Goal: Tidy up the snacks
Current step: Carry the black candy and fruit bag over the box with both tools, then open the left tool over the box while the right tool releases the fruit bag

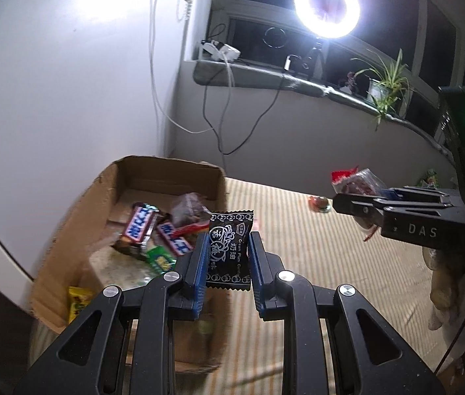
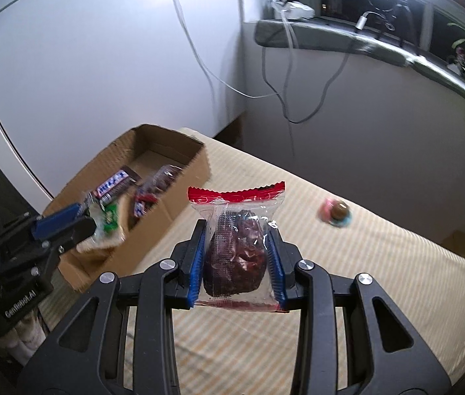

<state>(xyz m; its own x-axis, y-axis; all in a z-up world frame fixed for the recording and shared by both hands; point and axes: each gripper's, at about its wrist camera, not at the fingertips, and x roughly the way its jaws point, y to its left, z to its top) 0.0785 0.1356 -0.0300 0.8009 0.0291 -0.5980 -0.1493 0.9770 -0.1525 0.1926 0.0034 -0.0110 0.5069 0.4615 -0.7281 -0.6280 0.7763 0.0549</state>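
Observation:
My left gripper (image 1: 227,242) is shut on a black plum candy packet (image 1: 229,250), held up just right of the cardboard box (image 1: 78,217). The box holds Snickers bars (image 1: 140,225), a green packet (image 1: 161,260), a yellow packet (image 1: 79,302) and a clear pack. My right gripper (image 2: 237,233) is shut on a clear red-topped packet of dark dried fruit (image 2: 237,247), held above the striped tabletop. The right gripper also shows in the left wrist view (image 1: 351,202). The left gripper shows in the right wrist view (image 2: 78,219) over the box (image 2: 166,204).
A small round wrapped sweet (image 2: 336,214) lies on the striped cloth (image 2: 347,279) to the right; it also shows in the left wrist view (image 1: 319,202). Behind are a wall, hanging cables (image 1: 219,112), a windowsill with a plant (image 1: 385,85) and a ring light (image 1: 328,3).

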